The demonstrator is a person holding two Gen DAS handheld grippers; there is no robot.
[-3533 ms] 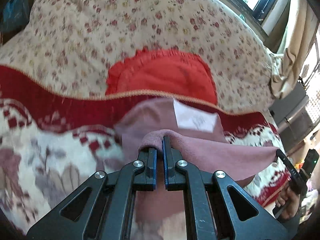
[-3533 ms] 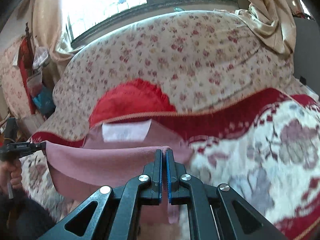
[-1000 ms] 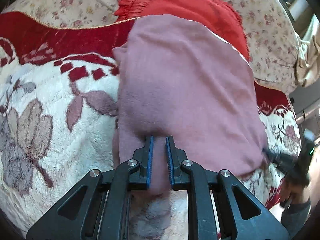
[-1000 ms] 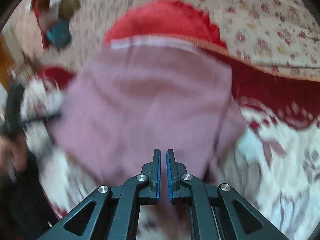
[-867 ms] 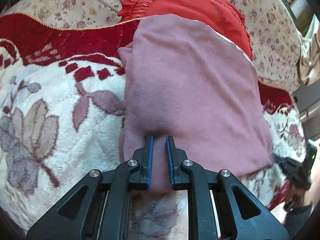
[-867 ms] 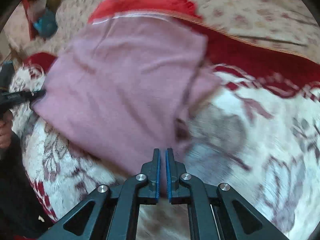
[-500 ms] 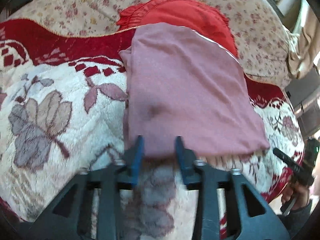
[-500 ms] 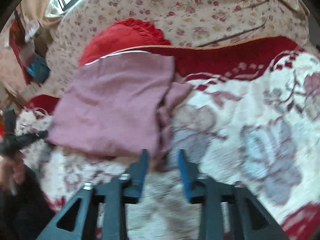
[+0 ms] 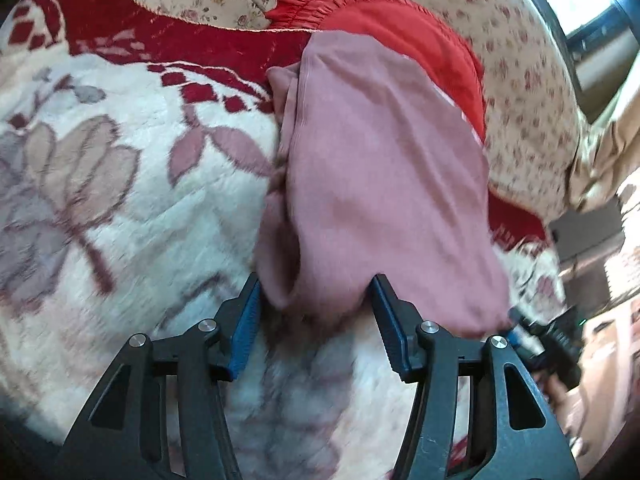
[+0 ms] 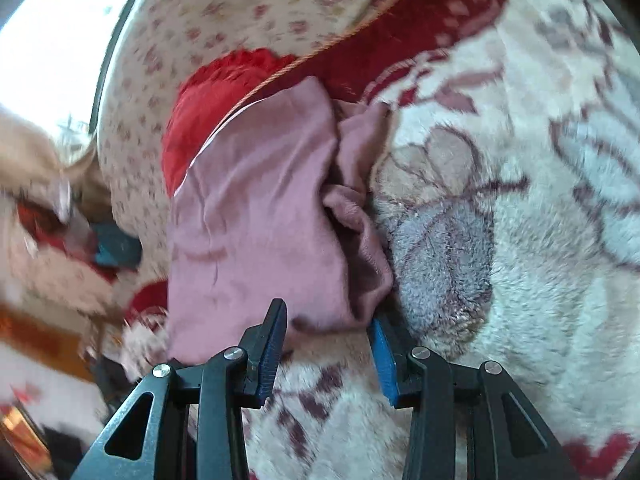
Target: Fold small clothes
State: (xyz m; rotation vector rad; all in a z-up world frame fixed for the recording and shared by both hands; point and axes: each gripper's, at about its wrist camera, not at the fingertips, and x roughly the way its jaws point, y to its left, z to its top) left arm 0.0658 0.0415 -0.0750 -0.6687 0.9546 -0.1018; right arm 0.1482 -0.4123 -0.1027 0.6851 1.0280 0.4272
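Left wrist view: the left gripper (image 9: 316,296), which a second ago was pinched on the pink garment (image 9: 384,184), has let go. Its jaws are opening, with the near hem lying loose between them and the pads off the cloth. The garment now lies folded on the plush blanket (image 9: 120,184), its far edge over the red cloth (image 9: 420,28). I take this fold as laid down. Bare blanket spreads to the left of the garment; to its right the right gripper (image 9: 516,328) sits at the hem corner.

Right wrist view: the right gripper (image 10: 328,332) has also released and stands about half open, the garment's (image 10: 256,216) near edge between its jaws but ungripped. A bunched flap (image 10: 360,184) on the garment's right side still needs tidying. Right of the garment the blanket (image 10: 520,240) gives free room; left of it clutter crowds the blanket's edge.
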